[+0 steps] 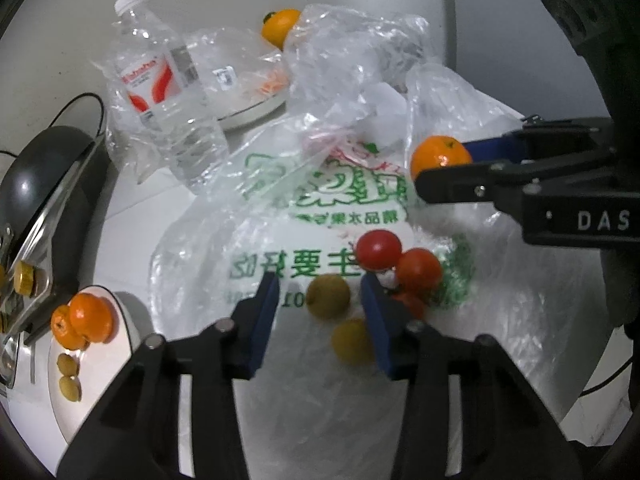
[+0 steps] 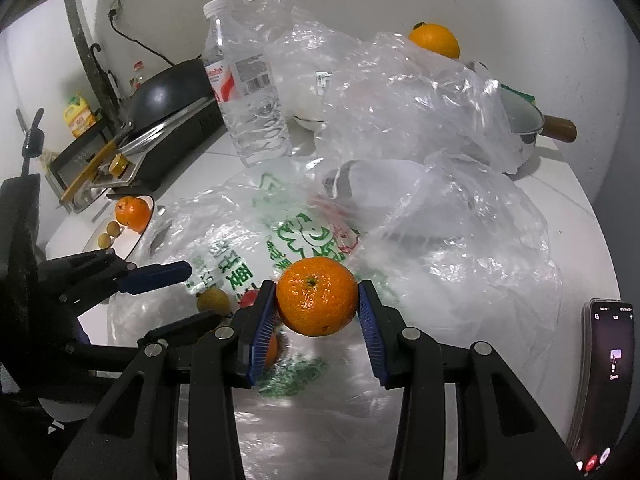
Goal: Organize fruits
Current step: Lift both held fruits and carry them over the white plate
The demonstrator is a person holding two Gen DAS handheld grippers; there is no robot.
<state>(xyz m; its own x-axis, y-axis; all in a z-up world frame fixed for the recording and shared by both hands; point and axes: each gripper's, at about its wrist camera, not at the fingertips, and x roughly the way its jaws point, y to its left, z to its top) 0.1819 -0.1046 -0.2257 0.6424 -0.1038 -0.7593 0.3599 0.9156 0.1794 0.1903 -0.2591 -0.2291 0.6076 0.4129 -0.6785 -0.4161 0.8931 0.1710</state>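
My right gripper (image 2: 318, 304) is shut on an orange mandarin (image 2: 317, 295), held above a green-printed plastic bag (image 2: 240, 264); the left wrist view shows this gripper (image 1: 440, 165) with the mandarin (image 1: 438, 155) at the right. My left gripper (image 1: 320, 312) is low over the bag (image 1: 320, 204), jaws open around a small yellow-green fruit (image 1: 328, 295), with a gap on both sides. A second such fruit (image 1: 352, 342) and red tomatoes (image 1: 378, 248) lie beside it. A white plate (image 1: 100, 384) at left holds two mandarins (image 1: 86, 318) and small yellow fruits (image 1: 68, 364).
A water bottle (image 1: 160, 80) and crumpled clear bags (image 1: 352, 48) stand behind, with another orange (image 1: 280, 26) at the back. A black wok (image 1: 36, 184) on a stove sits at left. A phone (image 2: 604, 380) lies at right, an enamel pot (image 2: 528, 128) farther back.
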